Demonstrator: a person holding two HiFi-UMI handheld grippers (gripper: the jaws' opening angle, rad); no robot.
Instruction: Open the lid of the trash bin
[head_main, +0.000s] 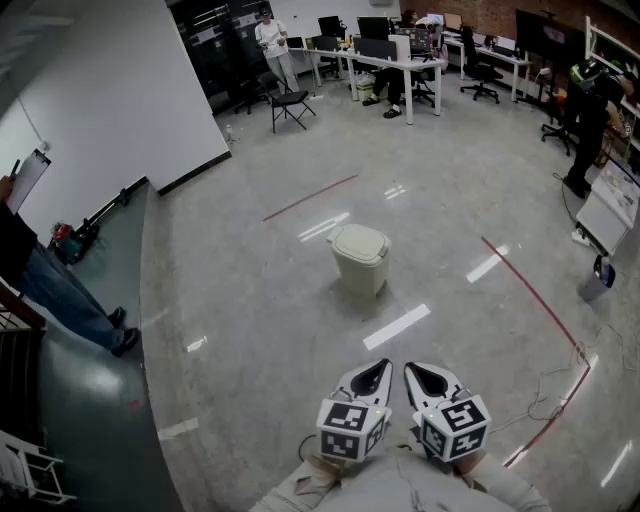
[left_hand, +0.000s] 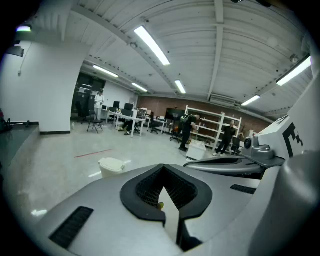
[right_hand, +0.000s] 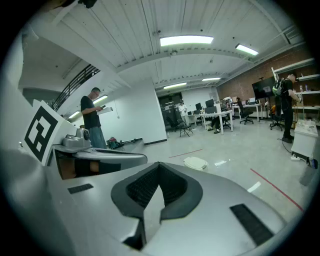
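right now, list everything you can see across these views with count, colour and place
cream plastic trash bin: one, cream, lid down, mid-floor ahead of both tongs
red tape lines: two, red, on the glossy grey floor, one beyond the bin, one to its right
black folding chair: one, black, far end, left of the desks
white desks with monitors: a row, white, far end
person with a clipboard: one, dark top, blue jeans, left edge
person in dark clothes: one, right edge
left tongs: one, grey, marker cube, bottom centre, shut, empty
right tongs: one, grey, marker cube, beside it, shut, empty
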